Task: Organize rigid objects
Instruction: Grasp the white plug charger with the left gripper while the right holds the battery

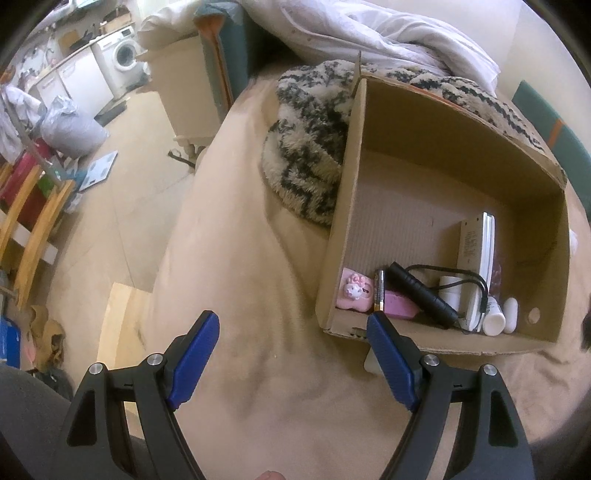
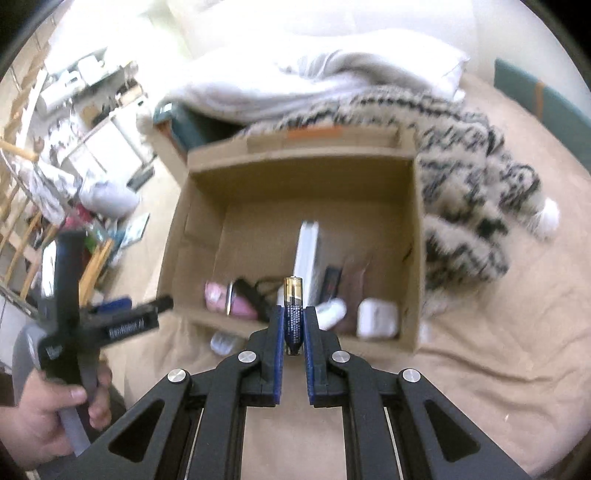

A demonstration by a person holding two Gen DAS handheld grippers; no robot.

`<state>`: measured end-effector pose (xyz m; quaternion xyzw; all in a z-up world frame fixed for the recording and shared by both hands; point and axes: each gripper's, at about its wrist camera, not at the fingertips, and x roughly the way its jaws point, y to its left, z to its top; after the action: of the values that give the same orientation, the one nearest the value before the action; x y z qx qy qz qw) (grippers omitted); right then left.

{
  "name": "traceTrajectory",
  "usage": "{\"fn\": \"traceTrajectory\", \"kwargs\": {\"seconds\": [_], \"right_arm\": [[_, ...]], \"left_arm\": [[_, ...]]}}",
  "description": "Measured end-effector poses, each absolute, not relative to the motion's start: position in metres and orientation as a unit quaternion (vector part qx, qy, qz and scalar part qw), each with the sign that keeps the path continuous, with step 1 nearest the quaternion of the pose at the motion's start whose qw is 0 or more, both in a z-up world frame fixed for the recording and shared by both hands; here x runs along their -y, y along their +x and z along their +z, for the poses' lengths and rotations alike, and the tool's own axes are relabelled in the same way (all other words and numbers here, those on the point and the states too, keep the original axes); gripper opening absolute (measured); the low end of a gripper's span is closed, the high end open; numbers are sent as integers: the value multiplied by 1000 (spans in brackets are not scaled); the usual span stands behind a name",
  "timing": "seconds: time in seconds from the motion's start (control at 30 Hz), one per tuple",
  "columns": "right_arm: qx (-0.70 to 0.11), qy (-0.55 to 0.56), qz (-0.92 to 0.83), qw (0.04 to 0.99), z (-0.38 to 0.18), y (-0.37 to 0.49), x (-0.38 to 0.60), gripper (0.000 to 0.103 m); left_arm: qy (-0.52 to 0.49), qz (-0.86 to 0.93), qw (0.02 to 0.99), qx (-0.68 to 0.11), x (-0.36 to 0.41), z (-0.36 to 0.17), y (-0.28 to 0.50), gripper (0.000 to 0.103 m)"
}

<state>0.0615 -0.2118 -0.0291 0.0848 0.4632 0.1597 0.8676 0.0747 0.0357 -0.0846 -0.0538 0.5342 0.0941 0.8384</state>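
Note:
An open cardboard box (image 1: 532, 184) (image 2: 415, 236) lies on a beige bed. It holds a pink toy (image 1: 354, 291), a battery (image 1: 379, 290), a black flashlight (image 1: 424, 295), a white remote (image 1: 476, 266) (image 2: 306, 254) and white bottles (image 1: 493, 315). My left gripper (image 1: 293, 319) is open and empty, just outside the box's near left corner. My right gripper (image 2: 294, 314) is shut on a gold and blue battery (image 2: 293, 314), held upright at the box's near wall. A white case (image 2: 377, 318) sits in the box's near right corner.
A black-and-white fluffy blanket (image 1: 306, 147) (image 2: 472, 192) and a white duvet (image 1: 369, 33) lie behind the box. A small white item (image 2: 221, 343) lies on the bed by the box. The bed edge drops to the floor on the left, with wooden chairs (image 1: 33, 221).

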Motion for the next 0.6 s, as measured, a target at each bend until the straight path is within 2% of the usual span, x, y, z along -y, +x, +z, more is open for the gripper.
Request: {"fn": "traceTrajectory", "kwargs": {"seconds": [0.1,0.4,0.6], "right_arm": [[-432,107,149,883,-33,61,224,11],[-440,160,140,873,-36,67,239,11],[-432,179,157,870,-32,69,240,11]], "left_arm": [[-52,93,841,-530,-36,-85,74,81],[-31,70,847,-526,-22,-83,57,81],[17,21,831,-556,14,-106,44,81]]}}
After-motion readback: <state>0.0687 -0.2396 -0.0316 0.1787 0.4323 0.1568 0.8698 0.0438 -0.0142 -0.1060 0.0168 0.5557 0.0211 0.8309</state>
